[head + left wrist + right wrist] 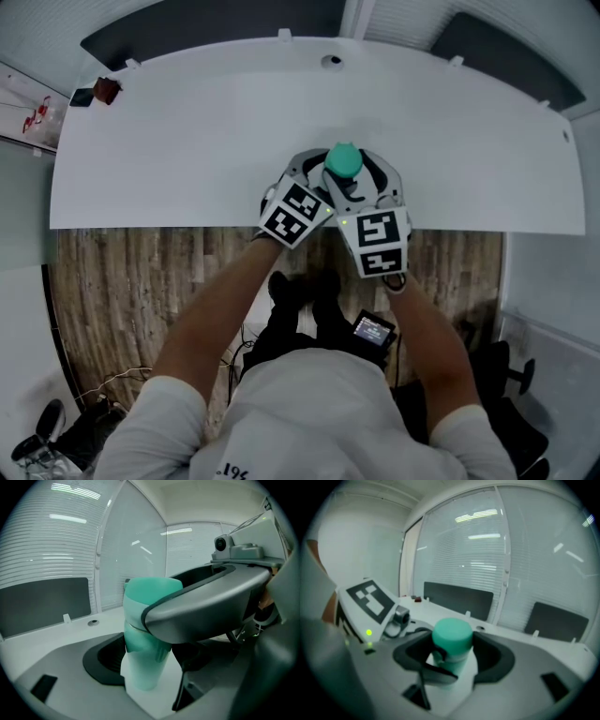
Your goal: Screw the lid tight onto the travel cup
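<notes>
A travel cup with a teal lid (343, 161) stands upright on the white table (187, 150), close to its front edge. Both grippers meet around it. My left gripper (147, 660) is shut on the pale green cup body (140, 674), low down, its dark pads on either side. My right gripper (452, 651) is shut on the teal lid (451, 634) from the opposite side and higher up. One of the right gripper's grey jaws crosses the left gripper view just above the cup body. In the head view the marker cubes (295, 214) hide most of the cup.
A small red and black object (105, 90) lies at the table's far left corner. A round cable hole (331, 61) sits at the back middle. Wooden floor (122, 281) and the person's legs lie below the front edge. Windows with blinds stand behind the table.
</notes>
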{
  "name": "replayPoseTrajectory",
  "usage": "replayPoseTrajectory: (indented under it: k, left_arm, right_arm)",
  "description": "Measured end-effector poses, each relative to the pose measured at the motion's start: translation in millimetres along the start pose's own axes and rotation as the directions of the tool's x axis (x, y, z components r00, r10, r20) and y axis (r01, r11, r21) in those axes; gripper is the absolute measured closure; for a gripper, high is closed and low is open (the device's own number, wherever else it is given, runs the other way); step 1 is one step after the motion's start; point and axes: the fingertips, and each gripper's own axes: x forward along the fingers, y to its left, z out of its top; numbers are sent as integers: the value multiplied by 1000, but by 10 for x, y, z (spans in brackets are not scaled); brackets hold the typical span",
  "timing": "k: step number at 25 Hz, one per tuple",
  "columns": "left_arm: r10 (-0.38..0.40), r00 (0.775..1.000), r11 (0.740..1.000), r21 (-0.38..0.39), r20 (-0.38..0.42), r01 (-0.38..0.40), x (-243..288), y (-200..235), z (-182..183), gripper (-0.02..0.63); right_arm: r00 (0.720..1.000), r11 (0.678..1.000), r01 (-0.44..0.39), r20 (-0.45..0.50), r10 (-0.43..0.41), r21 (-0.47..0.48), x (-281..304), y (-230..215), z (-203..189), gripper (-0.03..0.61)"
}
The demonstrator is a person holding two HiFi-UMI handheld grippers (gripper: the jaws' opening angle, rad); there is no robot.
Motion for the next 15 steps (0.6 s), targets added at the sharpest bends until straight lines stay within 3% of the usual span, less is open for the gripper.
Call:
replayPoseTrajectory:
  k: [15]
  left_arm:
    - [59,998,998,-31,19,-59,-3,20,0,295]
  right_arm:
    - [999,997,52,-8,-52,59,2,-9,-8,293]
